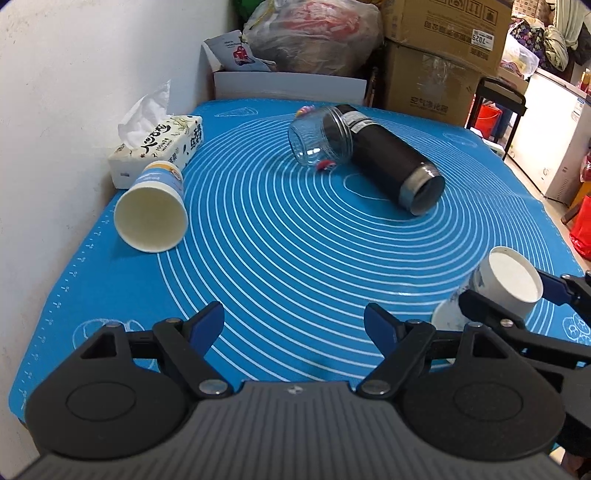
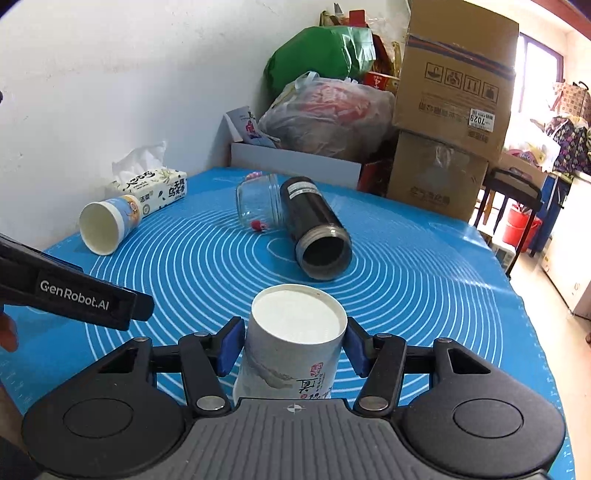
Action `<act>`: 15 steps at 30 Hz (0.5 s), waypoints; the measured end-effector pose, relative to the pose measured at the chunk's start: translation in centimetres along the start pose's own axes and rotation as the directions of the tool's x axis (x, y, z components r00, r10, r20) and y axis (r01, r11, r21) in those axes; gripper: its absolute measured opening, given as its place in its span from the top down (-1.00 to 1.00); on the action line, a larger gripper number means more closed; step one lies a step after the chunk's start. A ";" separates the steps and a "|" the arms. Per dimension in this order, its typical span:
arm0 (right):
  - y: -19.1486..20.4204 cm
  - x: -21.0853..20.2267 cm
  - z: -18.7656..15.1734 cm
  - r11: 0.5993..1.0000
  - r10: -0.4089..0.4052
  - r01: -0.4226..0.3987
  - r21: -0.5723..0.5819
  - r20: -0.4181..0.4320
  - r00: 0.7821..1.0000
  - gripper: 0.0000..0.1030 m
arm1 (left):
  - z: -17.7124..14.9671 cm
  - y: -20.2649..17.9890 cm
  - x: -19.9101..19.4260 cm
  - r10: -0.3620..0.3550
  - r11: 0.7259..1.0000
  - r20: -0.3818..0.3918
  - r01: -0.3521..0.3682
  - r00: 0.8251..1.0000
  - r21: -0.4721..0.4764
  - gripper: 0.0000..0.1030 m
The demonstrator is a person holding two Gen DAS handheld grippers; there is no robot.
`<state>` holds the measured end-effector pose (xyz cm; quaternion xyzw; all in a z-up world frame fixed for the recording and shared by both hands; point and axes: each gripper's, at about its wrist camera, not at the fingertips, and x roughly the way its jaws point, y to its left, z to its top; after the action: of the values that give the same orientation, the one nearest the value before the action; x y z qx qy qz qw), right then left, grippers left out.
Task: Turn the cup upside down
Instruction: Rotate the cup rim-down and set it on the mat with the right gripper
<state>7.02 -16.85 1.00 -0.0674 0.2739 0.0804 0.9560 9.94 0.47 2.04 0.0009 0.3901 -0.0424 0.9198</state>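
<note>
My right gripper (image 2: 295, 341) is shut on a white paper cup (image 2: 295, 343) with printed ink art. The cup is upside down, flat base up, its rim low near the blue mat (image 2: 424, 295). In the left wrist view the same cup (image 1: 506, 277) sits at the right edge between the right gripper's fingers (image 1: 484, 304). My left gripper (image 1: 293, 325) is open and empty above the mat's near edge. A second paper cup (image 1: 153, 210) with a blue band lies on its side at the left, mouth toward me; it also shows in the right wrist view (image 2: 107, 223).
A black flask (image 1: 391, 158) and a glass jar (image 1: 317, 138) lie on their sides mid-mat. A tissue pack (image 1: 159, 144) stands by the white wall. Cardboard boxes (image 1: 439, 48) and a plastic bag (image 1: 314, 33) stand behind the table. The table's right edge drops to the floor.
</note>
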 end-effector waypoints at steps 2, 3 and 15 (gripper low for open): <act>0.0 -0.1 -0.1 1.000 -0.002 0.002 0.004 -0.001 1.000 -0.21 | -0.2 -0.2 -0.2 0.001 1.000 0.000 -0.001 1.000 0.003 -0.61; -0.1 -0.2 -0.2 1.000 0.004 -0.004 0.010 0.000 1.000 -0.20 | -0.2 -0.2 -0.3 0.002 1.000 0.001 -0.002 1.000 0.004 -0.61; -1.5 -3.8 -0.4 0.998 0.008 -0.006 0.068 -0.021 1.000 -0.54 | -1.4 -1.2 -2.7 -0.002 1.000 0.029 0.001 1.000 0.016 -0.61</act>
<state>3.88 -18.79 2.82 -0.0347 0.2869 0.0737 0.9545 6.94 -0.50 3.06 0.0075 0.3765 -0.0464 0.9252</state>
